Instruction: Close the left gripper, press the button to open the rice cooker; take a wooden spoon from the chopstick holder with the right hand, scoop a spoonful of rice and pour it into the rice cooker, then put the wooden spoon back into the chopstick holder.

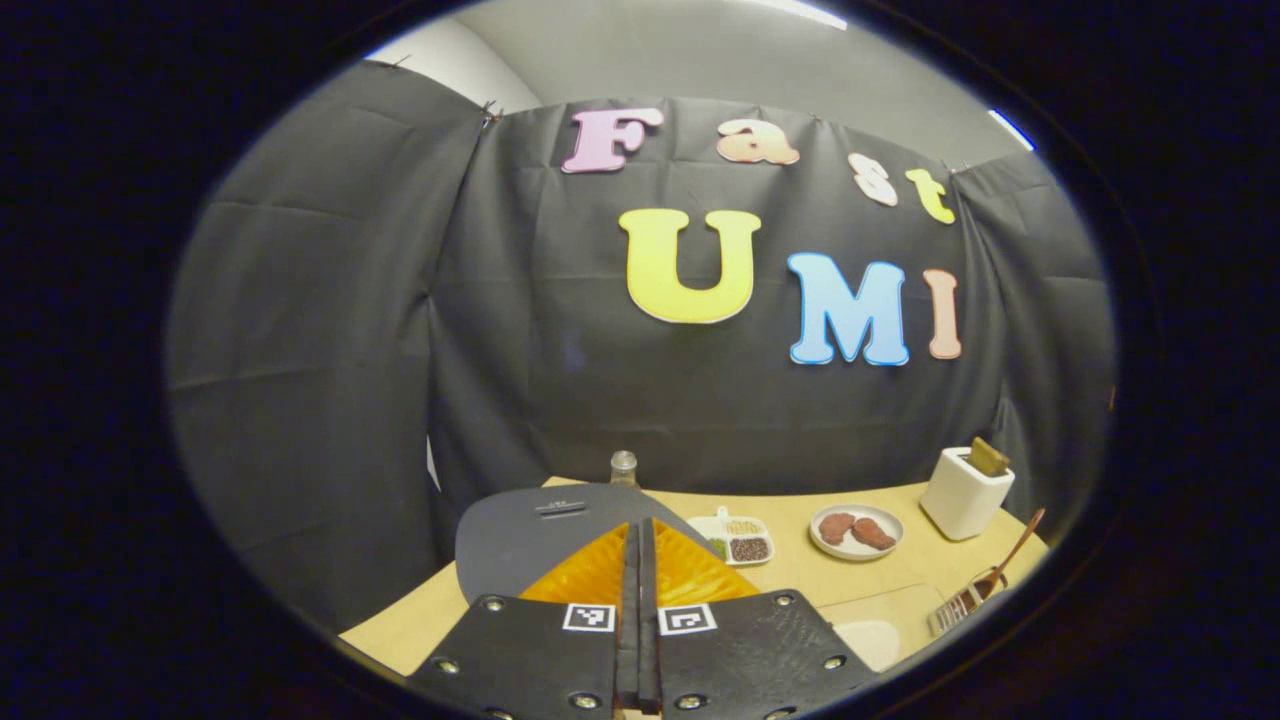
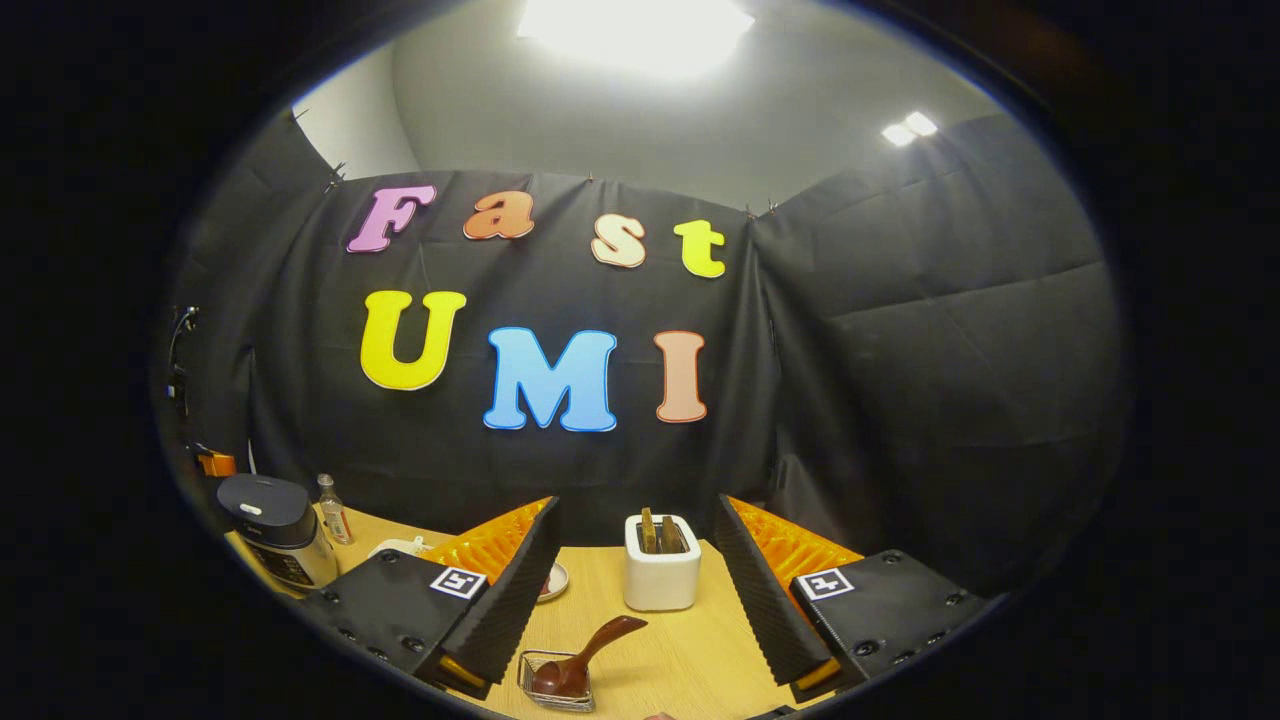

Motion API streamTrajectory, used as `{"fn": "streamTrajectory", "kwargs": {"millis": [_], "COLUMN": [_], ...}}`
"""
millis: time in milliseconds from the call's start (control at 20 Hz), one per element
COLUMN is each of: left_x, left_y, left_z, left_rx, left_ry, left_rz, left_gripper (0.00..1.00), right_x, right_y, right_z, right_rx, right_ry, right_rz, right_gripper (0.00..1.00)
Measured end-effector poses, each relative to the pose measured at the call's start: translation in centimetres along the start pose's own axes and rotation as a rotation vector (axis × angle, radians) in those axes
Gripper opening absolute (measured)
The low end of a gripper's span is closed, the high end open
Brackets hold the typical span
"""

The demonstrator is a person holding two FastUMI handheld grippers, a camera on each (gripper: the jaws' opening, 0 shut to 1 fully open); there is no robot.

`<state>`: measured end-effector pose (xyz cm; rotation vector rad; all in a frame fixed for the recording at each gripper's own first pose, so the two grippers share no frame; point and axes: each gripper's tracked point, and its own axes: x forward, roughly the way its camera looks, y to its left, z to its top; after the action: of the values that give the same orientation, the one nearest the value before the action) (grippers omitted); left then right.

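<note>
My left gripper (image 1: 638,575) is shut, its fingers pressed together with nothing between them, just above the dark grey lid of the rice cooker (image 1: 530,530). In the right gripper view the rice cooker (image 2: 272,528) stands at the far left with its lid down. The wooden spoon (image 2: 585,655) leans in a wire chopstick holder (image 2: 552,682) low in the centre. My right gripper (image 2: 635,600) hangs open just above and behind it, holding nothing. The left gripper view has the wooden spoon (image 1: 1005,560) in the holder at the far right. A divided dish of grains (image 1: 735,540) lies beyond the cooker.
A white toaster (image 2: 661,578) with bread stands on the wooden table (image 2: 690,650) behind the holder. A plate with meat pieces (image 1: 856,530) lies next to the divided dish. A small glass bottle (image 1: 623,467) stands behind the cooker. Black cloth walls close the back and sides.
</note>
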<state>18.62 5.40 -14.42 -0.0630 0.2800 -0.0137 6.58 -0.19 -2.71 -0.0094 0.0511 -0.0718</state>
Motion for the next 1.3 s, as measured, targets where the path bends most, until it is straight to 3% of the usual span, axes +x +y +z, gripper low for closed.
{"fn": "streamTrajectory", "kwargs": {"millis": [400, 850, 1300], "left_x": [2.7, 2.1, 2.1], "left_y": [0.7, 0.5, 0.8], "left_z": [-6.0, -9.4, -3.8], "left_rx": [-0.017, -0.038, 0.024], "left_ry": [0.115, 0.168, 0.050], "left_rz": [0.001, 0.011, 0.051], "left_gripper": [0.01, 0.02, 0.02], "right_x": [0.1, 0.1, 0.4], "right_y": [0.6, 1.2, 2.2], "right_z": [-0.5, -0.7, -0.6], "right_rx": [-0.019, -0.022, -0.001], "right_ry": [0.022, 0.031, 0.024], "right_rz": [-0.017, -0.007, 0.045], "right_gripper": [0.97, 0.97, 0.97]}}
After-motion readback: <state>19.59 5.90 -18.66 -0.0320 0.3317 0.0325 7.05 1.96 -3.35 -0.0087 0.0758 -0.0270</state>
